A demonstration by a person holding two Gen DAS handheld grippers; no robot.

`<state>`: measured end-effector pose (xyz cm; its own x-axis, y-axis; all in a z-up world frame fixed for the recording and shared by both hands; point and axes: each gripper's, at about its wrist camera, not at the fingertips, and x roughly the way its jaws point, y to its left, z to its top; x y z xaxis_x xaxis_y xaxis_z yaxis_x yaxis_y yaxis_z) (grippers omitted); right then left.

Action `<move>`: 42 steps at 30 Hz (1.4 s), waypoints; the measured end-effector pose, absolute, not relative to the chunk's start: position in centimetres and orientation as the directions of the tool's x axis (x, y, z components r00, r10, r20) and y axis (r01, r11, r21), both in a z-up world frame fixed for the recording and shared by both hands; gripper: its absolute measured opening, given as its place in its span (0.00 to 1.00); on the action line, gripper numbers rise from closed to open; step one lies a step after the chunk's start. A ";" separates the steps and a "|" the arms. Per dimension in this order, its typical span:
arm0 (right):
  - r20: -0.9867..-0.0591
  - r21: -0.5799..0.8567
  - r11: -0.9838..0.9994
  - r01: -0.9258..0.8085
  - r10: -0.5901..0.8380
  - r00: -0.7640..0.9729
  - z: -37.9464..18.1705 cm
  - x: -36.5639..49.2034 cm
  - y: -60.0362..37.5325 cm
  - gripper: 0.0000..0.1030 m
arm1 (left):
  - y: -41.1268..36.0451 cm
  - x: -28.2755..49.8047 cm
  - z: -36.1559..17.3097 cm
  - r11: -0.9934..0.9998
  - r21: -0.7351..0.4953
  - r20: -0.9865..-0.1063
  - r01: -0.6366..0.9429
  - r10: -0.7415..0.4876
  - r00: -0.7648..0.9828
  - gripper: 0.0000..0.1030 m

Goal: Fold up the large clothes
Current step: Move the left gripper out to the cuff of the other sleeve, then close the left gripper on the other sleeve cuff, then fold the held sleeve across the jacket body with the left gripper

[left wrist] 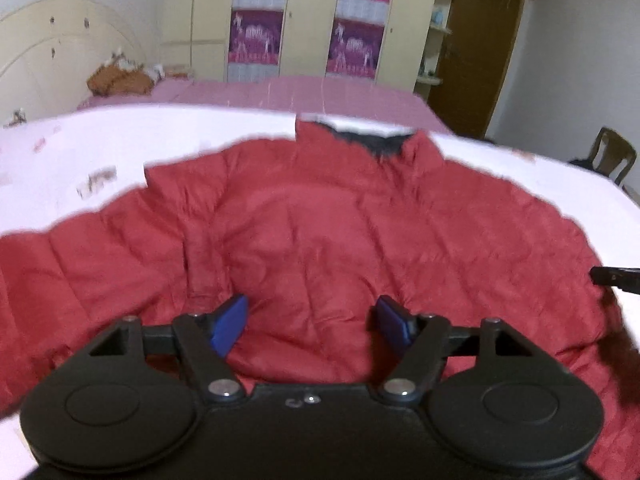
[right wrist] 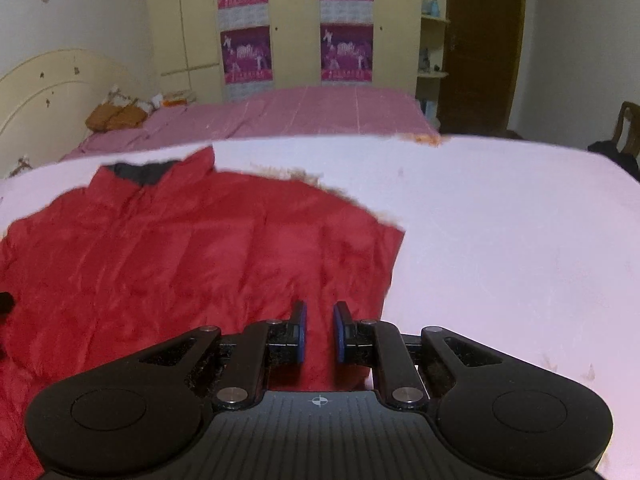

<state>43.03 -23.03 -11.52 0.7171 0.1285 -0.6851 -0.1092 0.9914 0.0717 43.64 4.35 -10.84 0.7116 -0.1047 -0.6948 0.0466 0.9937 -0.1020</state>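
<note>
A red quilted jacket (left wrist: 320, 232) lies flat on a white surface (left wrist: 120, 148), dark-lined collar (left wrist: 384, 142) at the far side. My left gripper (left wrist: 312, 328) is open above the jacket's near hem, blue pads wide apart, holding nothing. In the right wrist view the jacket (right wrist: 180, 248) fills the left half, with a fur-trimmed edge (right wrist: 296, 174). My right gripper (right wrist: 319, 332) hovers over the jacket's near right corner, its jaws narrowly apart with red fabric showing between them; no grip is visible. The right gripper's tip (left wrist: 612, 278) shows at the left wrist view's right edge.
The white surface (right wrist: 500, 240) stretches right of the jacket. Behind it is a bed with a pink sheet (right wrist: 300, 116), brown items (right wrist: 116, 116) near the headboard, a cream wardrobe with purple posters (left wrist: 352, 16), a brown door (left wrist: 480, 48) and a wooden chair (left wrist: 612, 154).
</note>
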 end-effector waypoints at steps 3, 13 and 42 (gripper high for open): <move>-0.700 0.064 0.992 -0.104 0.119 0.704 -12.3 43.1 -23.0 0.13 | 4.3 43.8 -11.0 0.994 -0.093 -0.699 0.050 -0.101 0.708 0.68; -0.581 0.034 0.995 -0.090 0.093 0.809 -8.6 37.8 -22.5 0.94 | 9.9 37.4 -8.1 0.981 -0.148 -0.622 -0.129 0.010 0.783 1.00; -0.643 0.185 0.983 0.014 0.110 0.758 -8.4 38.6 -18.8 0.27 | 33.6 22.4 -8.5 0.524 -0.649 -0.429 -0.552 0.347 0.834 0.04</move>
